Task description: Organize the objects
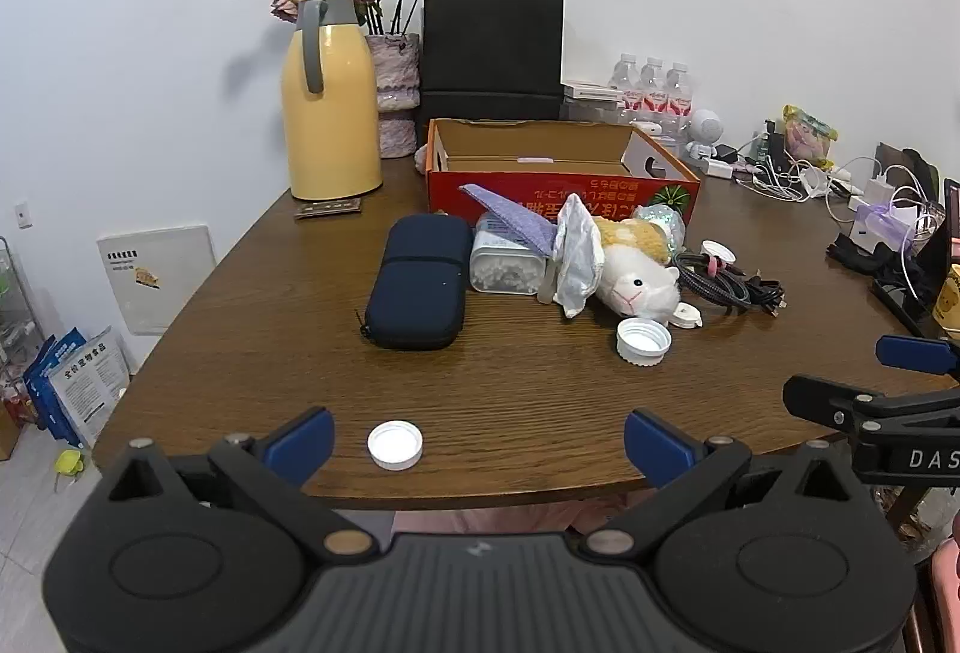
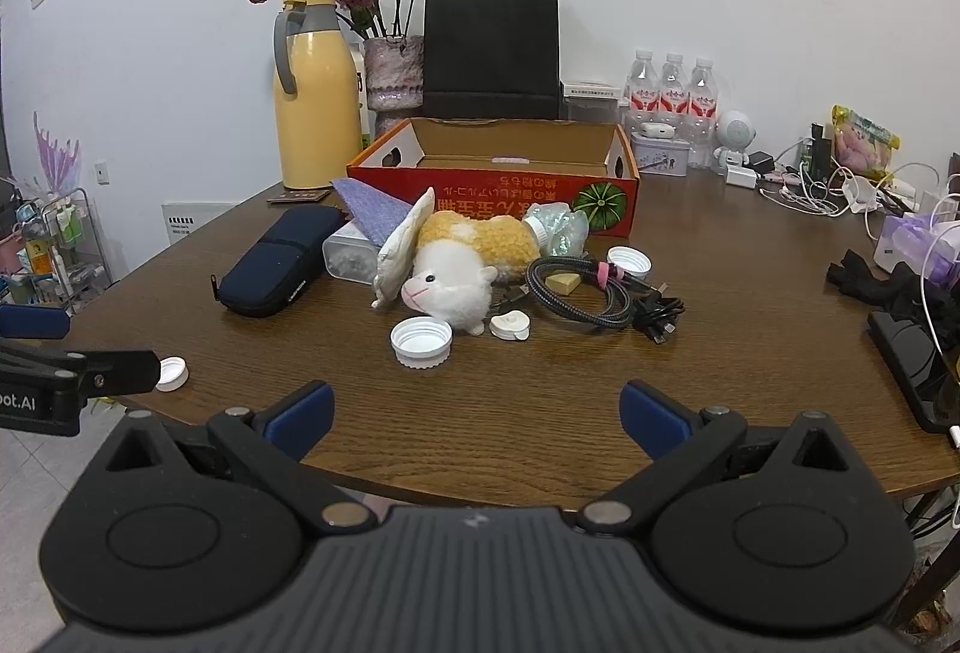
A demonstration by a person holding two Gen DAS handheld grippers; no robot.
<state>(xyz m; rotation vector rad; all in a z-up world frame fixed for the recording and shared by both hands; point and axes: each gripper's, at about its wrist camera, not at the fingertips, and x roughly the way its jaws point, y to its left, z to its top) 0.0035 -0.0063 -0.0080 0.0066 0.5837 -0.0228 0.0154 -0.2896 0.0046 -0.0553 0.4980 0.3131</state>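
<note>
On my right gripper (image 1: 918, 353), seen off to the right of my left fingers, white letters read "DAS" before the frame cuts them off. On my left gripper (image 2: 36, 323), off to the left of my right fingers, I read "oot.AI", its start cut off. Ahead of both pairs of fingers, the red cardboard box (image 2: 492, 200) carries yellow characters printed upside down on its front wall beside a green pumpkin picture; I cannot read them.

Left hand-held gripper (image 1: 479, 440) wide open, white cap (image 1: 395, 445) between fingers, wooden table (image 1: 270, 305)
</note>
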